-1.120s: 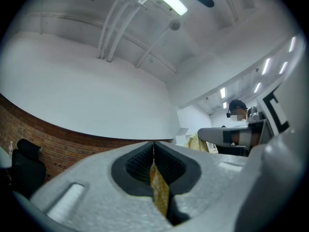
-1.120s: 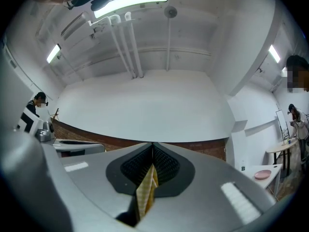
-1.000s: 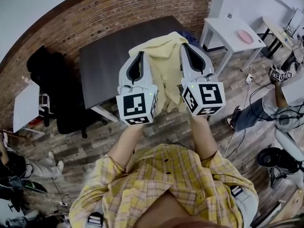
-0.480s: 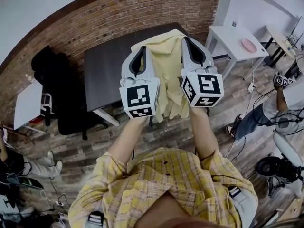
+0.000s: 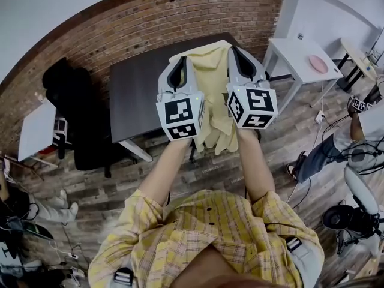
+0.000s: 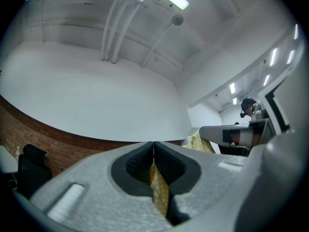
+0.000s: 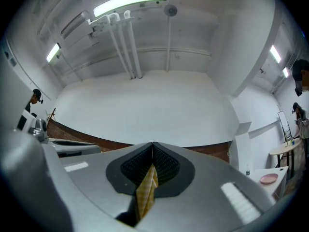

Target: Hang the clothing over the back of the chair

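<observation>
The left gripper (image 5: 178,62), grey plastic with ribbed black pads (image 6: 166,166), is clenched on a thin fold of the pale yellow checked clothing (image 5: 213,71). The right gripper (image 5: 235,51) pinches another fold. The soft cloth hangs between them, above the dark rectangular bench (image 5: 135,95). Both cubes carry black-and-white square markers.

Beyond the fingers (image 5: 188,81), a dark desk (image 5: 135,95) stands against a red brick wall (image 5: 150,23). Left of them: a black office chair (image 5: 75,116). Right of them: a white table (image 5: 294,50). Floor (image 5: 108,179): grey-brown wood planks. Overhead: white ceiling (image 7: 193,37), one lit tube lamp (image 7: 130,1), white pipes (image 7: 128,47).
</observation>
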Tool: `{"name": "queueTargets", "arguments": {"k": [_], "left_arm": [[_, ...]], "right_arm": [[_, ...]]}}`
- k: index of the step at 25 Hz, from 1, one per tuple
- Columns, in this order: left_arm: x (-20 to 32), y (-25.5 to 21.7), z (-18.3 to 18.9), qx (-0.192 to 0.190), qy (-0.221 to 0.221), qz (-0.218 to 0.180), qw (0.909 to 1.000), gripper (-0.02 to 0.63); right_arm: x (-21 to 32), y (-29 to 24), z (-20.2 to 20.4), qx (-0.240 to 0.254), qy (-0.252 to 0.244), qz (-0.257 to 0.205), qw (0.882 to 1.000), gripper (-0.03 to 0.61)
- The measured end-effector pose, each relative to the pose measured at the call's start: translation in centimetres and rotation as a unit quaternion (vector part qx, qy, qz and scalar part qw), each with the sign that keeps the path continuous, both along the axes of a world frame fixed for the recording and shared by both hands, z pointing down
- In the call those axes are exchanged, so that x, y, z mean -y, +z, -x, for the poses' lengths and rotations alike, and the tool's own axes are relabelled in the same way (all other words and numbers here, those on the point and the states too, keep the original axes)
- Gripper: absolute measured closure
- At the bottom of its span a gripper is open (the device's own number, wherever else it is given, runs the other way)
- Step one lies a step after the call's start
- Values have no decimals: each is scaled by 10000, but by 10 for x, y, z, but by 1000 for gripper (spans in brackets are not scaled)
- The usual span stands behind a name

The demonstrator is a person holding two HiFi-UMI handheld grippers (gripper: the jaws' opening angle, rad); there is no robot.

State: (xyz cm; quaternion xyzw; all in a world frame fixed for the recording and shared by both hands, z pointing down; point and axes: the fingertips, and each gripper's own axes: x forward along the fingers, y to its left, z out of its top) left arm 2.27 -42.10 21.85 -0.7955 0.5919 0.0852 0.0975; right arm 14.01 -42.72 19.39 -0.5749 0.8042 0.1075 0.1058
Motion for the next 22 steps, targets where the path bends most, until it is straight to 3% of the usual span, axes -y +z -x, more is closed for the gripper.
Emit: {"name": "queueTargets", "arguments": {"k": [9, 22], "left_arm": [[44, 29, 0, 186, -208, 357, 9990, 607], [78, 62, 0, -31, -306, 712, 9970, 607]], "right_arm": [[51, 28, 2, -13, 115, 330, 9994, 569], [91, 63, 4, -1, 159, 592, 9981, 569]]}}
